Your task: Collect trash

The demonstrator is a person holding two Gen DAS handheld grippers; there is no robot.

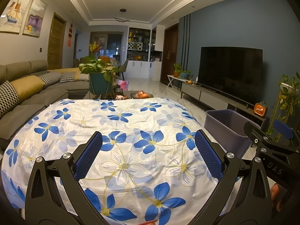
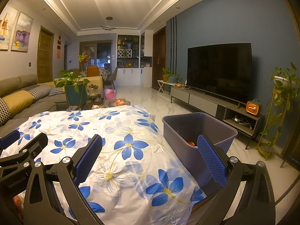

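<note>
Right view only: orange item (image 2: 191, 143) inside bin (image 2: 187, 157). "DAS" on right gripper (image 2: 149, 156); "GenRobot.AI" on left gripper (image 1: 148, 153). Fingers wide, both empty, over floral tabletop (image 1: 131, 116).

Blue wall (image 2: 215, 24), black TV (image 2: 219, 71), grey sofa (image 1: 28, 93), marble floor (image 2: 150, 99).

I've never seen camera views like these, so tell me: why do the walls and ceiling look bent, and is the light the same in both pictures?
Left wrist view: fisheye bends the ceiling lines and rounds the floral tablecloth; dark corners, soft even light. Right wrist view: same bending, but the ceiling glows brighter, nearly washed out; the TV stays dark and the purple bin is dim inside.
</note>
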